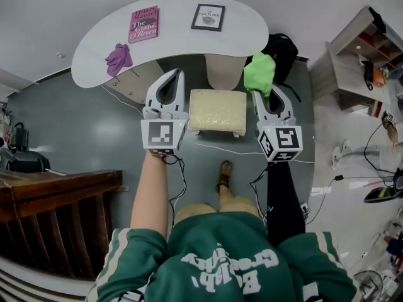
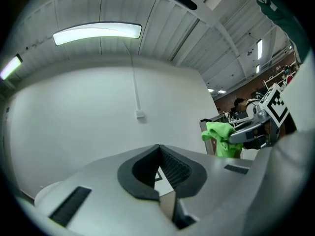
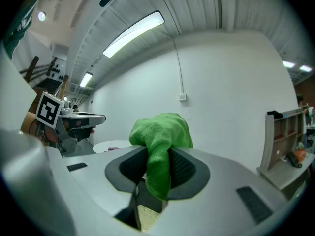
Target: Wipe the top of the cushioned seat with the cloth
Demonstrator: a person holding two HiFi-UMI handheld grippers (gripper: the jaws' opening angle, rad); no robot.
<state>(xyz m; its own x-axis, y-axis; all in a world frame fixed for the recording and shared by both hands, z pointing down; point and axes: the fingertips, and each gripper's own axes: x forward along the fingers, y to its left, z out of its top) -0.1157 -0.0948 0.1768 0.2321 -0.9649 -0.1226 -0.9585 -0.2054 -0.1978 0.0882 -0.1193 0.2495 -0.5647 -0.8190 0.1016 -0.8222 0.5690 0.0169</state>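
Note:
The cushioned seat (image 1: 218,111) is a small square stool with a pale yellow top, standing on the floor between my two grippers. My right gripper (image 1: 260,79) (image 3: 158,173) is held up at the seat's right, shut on a bright green cloth (image 1: 259,72) (image 3: 161,140) that bunches above the jaws and hangs down between them. At the seat's left my left gripper (image 1: 175,75) (image 2: 160,170) is raised, shut, with nothing in its jaws. The left gripper view also catches the green cloth (image 2: 221,137) off to the right.
A curved white table (image 1: 170,39) stands beyond the seat, carrying a pink book (image 1: 143,24), a framed picture (image 1: 208,17) and a purple cloth (image 1: 118,58). A dark bag (image 1: 284,48) sits behind the seat, a shelf unit (image 1: 362,61) at right, dark wooden furniture (image 1: 56,219) at lower left.

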